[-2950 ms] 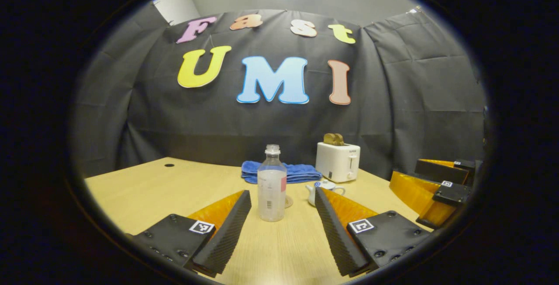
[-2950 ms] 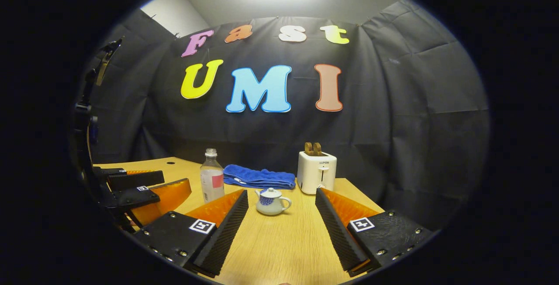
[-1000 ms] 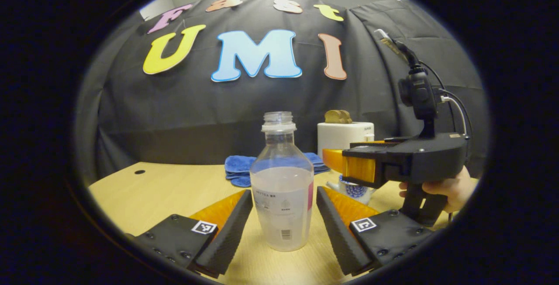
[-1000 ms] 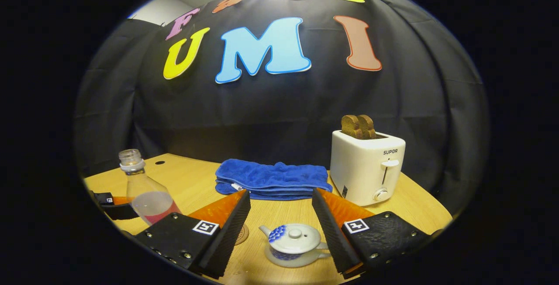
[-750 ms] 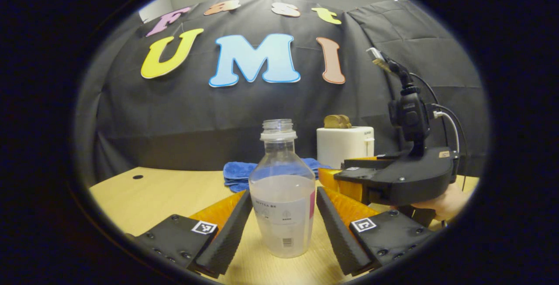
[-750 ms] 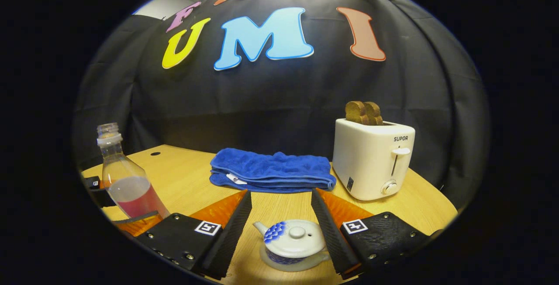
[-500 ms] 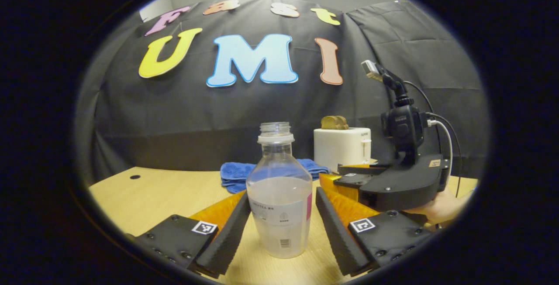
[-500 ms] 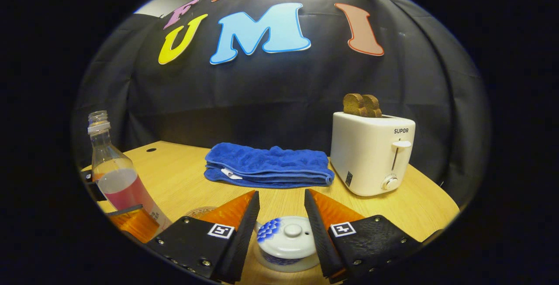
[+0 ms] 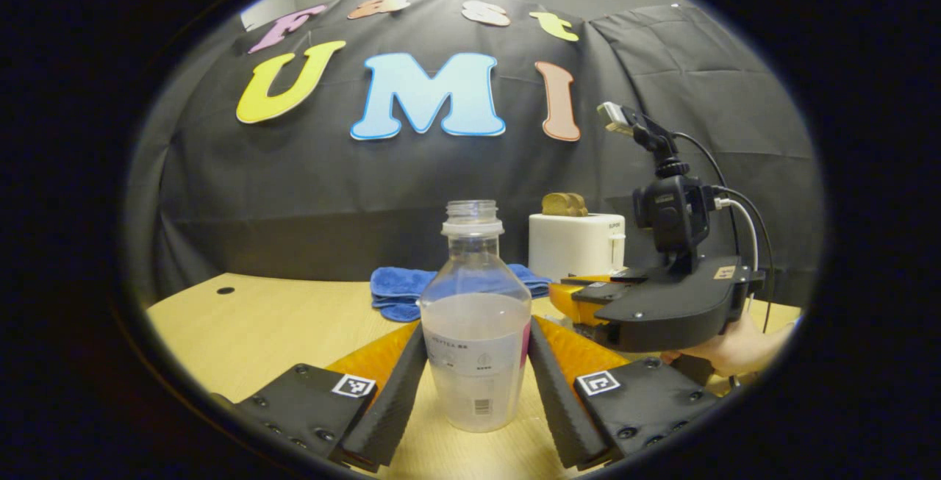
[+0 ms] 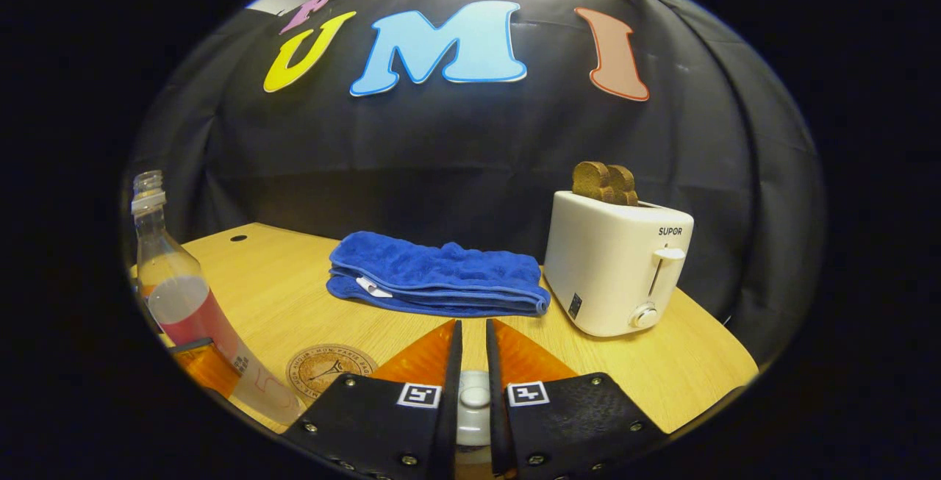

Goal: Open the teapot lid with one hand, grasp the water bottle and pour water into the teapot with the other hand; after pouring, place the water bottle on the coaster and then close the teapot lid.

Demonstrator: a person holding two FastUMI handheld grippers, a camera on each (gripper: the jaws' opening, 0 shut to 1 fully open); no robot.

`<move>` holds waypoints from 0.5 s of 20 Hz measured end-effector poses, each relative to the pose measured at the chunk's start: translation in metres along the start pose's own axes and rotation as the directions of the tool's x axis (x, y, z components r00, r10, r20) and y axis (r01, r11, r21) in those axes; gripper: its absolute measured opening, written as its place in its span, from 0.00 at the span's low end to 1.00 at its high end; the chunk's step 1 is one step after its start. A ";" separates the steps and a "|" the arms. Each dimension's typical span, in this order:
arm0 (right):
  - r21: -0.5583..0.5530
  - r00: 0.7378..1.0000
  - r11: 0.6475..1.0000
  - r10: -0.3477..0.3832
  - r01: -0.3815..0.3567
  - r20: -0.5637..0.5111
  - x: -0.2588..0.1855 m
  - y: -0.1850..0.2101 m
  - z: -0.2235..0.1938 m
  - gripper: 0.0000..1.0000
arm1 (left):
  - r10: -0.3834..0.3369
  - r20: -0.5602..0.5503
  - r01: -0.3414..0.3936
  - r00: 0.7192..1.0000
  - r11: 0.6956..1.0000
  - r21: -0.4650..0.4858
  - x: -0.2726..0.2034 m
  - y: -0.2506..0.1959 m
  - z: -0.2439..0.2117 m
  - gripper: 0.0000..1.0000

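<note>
right gripper (image 10: 470, 399) jaws pinched narrow on the teapot lid (image 10: 474, 398) knob straight below, left gripper (image 9: 476, 384) jaws hugging the upright water bottle (image 9: 476, 333) on the table (image 9: 279, 318), coaster (image 10: 329, 367) lying between.

the bottle (image 9: 476, 333) is clear with cloudy whitish water, a white neck ring and a pink-edged white label; the table (image 10: 287, 296) is pale wood grain. the towel (image 10: 435, 276) is deep blue with a small white tag, the toaster (image 10: 617, 263) cream-white holding brown toast (image 10: 604, 181). the coaster (image 10: 328, 367) is tan with a dark round print, and the lid (image 10: 474, 399) is white.
</note>
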State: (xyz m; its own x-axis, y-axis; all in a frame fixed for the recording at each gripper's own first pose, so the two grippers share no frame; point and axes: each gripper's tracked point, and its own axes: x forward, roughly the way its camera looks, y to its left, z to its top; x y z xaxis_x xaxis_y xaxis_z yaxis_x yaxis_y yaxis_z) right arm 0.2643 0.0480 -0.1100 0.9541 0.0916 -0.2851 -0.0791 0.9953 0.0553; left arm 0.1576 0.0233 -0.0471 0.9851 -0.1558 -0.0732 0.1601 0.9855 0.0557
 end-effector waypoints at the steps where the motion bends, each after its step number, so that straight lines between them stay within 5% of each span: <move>1: 0.025 1.000 1.000 0.011 -0.011 0.005 -0.006 0.002 -0.001 0.19 | 0.000 -0.007 0.000 1.000 1.000 0.000 0.001 0.000 -0.004 0.89; 2: 0.034 0.999 0.999 0.028 -0.029 0.014 -0.002 0.002 0.002 0.07 | 0.000 -0.016 0.000 1.000 1.000 0.002 0.002 -0.001 -0.005 0.89; 10: 0.032 0.993 0.997 0.067 -0.070 0.100 -0.010 0.009 0.024 0.10 | -0.001 -0.026 0.001 1.000 1.000 0.011 0.001 -0.002 -0.006 0.89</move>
State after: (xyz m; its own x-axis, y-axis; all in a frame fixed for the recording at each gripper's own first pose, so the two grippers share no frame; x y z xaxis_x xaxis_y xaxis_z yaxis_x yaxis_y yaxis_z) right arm 0.2613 0.0551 -0.0834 0.9708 0.1543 -0.1838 -0.1366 0.9850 0.1054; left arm 0.1578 0.0219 -0.0531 0.9830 -0.1546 -0.0988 0.1615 0.9846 0.0665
